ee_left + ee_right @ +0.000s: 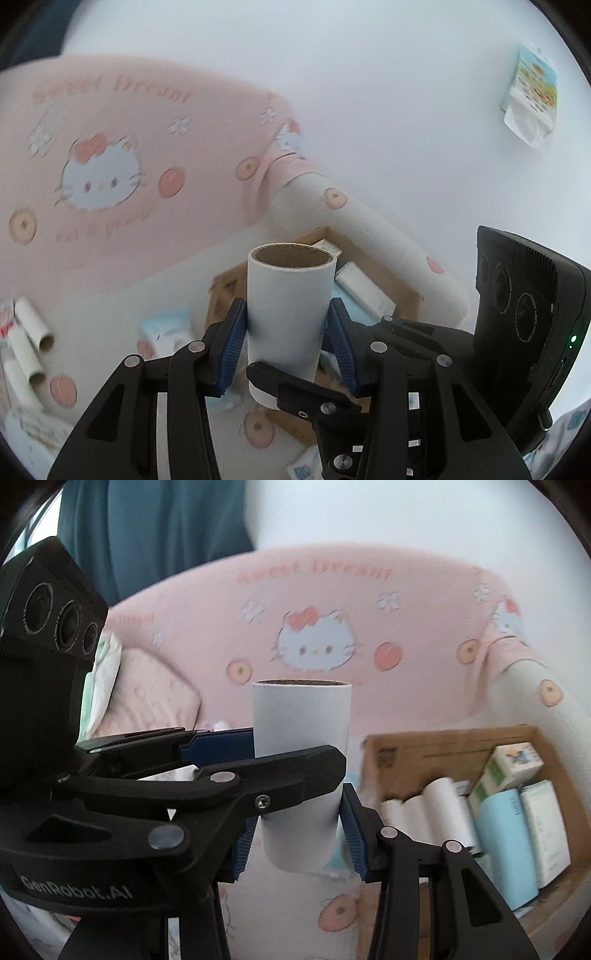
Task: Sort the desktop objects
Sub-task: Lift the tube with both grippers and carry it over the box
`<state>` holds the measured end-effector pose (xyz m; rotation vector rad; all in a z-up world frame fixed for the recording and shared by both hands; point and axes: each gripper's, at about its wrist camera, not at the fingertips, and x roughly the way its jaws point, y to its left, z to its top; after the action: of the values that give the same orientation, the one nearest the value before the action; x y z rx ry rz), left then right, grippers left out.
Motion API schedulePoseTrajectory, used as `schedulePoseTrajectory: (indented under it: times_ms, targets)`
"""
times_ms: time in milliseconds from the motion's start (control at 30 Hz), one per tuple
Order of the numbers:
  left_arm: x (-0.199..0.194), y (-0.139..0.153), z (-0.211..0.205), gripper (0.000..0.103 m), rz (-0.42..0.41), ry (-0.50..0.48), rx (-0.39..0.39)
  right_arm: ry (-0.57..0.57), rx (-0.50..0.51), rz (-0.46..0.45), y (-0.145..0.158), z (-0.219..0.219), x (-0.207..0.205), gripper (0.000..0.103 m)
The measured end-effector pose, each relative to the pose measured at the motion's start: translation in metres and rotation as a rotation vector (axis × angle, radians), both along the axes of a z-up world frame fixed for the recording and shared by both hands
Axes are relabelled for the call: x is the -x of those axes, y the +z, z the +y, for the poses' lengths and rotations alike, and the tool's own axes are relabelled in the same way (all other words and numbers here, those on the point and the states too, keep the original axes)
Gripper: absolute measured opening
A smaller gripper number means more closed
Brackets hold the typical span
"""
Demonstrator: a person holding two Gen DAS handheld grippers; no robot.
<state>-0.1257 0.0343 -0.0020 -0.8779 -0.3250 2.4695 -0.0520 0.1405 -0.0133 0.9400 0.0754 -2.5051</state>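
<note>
Several rolls point(424, 812) in cardboard box point(443, 744)

A paper roll point(290, 317) stands upright between the fingers point(233, 343) of the left gripper point(290, 350), and the right gripper point(303, 391) crosses in front of it. In the right view the roll sits between that gripper's fingers point(354, 834) too, with the left gripper reaching in from the left. A cardboard box point(436, 746) lies to the right, with rolls point(439, 812) and cartons point(511, 764) in it. A pillow point(332, 627) lies behind. Three tubes point(31, 339) lie far left.
</note>
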Motion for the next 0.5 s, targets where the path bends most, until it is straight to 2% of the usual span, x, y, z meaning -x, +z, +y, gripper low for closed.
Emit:
schedulePoseTrajectory:
  times_ms: [133,500]
  targets:
    - [0.022,0.01,0.021,0.048,-0.03,-0.022,-0.015,-0.027,0.034,0.011,0.009,0.027,0.011,0.041]
    - [0.068,0.015,0.056,0.048,-0.191,-0.058,-0.049,-0.034,0.063,-0.015,0.013,0.073,0.031,0.041]
